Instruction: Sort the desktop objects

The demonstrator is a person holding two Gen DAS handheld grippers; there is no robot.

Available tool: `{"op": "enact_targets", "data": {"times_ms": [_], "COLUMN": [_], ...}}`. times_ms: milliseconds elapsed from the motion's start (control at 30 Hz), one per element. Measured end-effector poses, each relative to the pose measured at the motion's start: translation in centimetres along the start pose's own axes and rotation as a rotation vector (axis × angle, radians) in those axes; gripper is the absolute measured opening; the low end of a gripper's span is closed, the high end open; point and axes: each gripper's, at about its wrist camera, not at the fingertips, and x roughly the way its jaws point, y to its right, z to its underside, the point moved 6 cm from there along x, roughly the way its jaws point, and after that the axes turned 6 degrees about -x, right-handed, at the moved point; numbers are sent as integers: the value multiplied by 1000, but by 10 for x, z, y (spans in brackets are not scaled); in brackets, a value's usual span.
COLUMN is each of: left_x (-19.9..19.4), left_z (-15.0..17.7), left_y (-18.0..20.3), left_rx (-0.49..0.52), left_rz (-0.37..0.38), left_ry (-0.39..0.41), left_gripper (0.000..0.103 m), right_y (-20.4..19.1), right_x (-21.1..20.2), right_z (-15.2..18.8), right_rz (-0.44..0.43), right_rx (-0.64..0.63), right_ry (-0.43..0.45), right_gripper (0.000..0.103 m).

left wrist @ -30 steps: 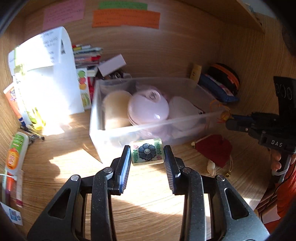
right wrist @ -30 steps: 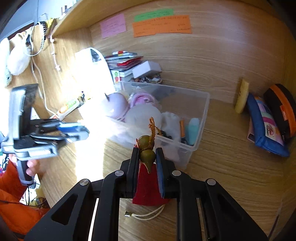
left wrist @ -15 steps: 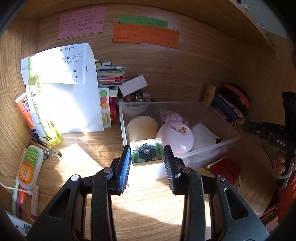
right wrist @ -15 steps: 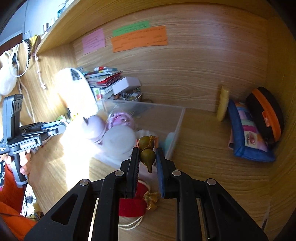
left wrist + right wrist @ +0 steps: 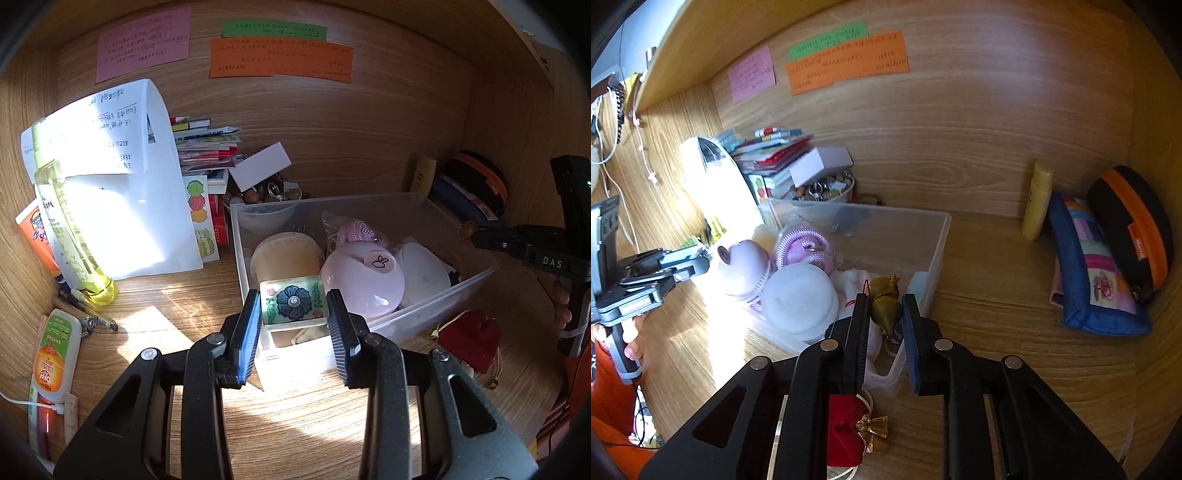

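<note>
My left gripper (image 5: 293, 314) is shut on a small pale block with a blue flower print (image 5: 293, 302) and holds it over the near left corner of the clear plastic bin (image 5: 461, 284). My right gripper (image 5: 884, 317) is shut on a small olive-green gourd charm (image 5: 884, 304) and holds it over the bin's near right corner (image 5: 938, 236). The bin holds a pink round case (image 5: 364, 280), a beige tub (image 5: 284, 254), a white round case (image 5: 799, 295) and other small items. A red pouch (image 5: 469, 338) lies on the desk in front of the bin, below the right gripper (image 5: 844, 432).
White papers (image 5: 110, 177), a yellow bottle (image 5: 70, 236), tubes (image 5: 55, 358) and pens stand at the left. Books, a white box (image 5: 260, 166) and a bowl of trinkets sit behind the bin. A yellow tube (image 5: 1038, 199) and two pouches (image 5: 1097, 266) are at the right wall.
Both grippers have risen and moved forward over the bin with their objects. The gourd charm has lifted away from the red pouch, which stays on the desk.
</note>
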Motion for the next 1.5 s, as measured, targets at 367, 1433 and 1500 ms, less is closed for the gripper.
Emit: {"op": "enact_targets", "data": {"times_ms": [367,1433,1500], "left_x": [9,-6,-10], "left_z": [0,0,-2], "left_y": [1,19,18], "left_rx": [16,86,77], "left_rz": [41,37,33], "left_ry": [-26,3,7], "left_gripper": [35,71,72], "right_y": [-13,-22,-23], "right_x": [30,25,19], "right_z": [-4,-6,-7], "right_rz": [-6,82,96], "right_rx": [-49,-139,-150], "right_ry": [-49,-13,-1], "right_gripper": [16,57,71]}}
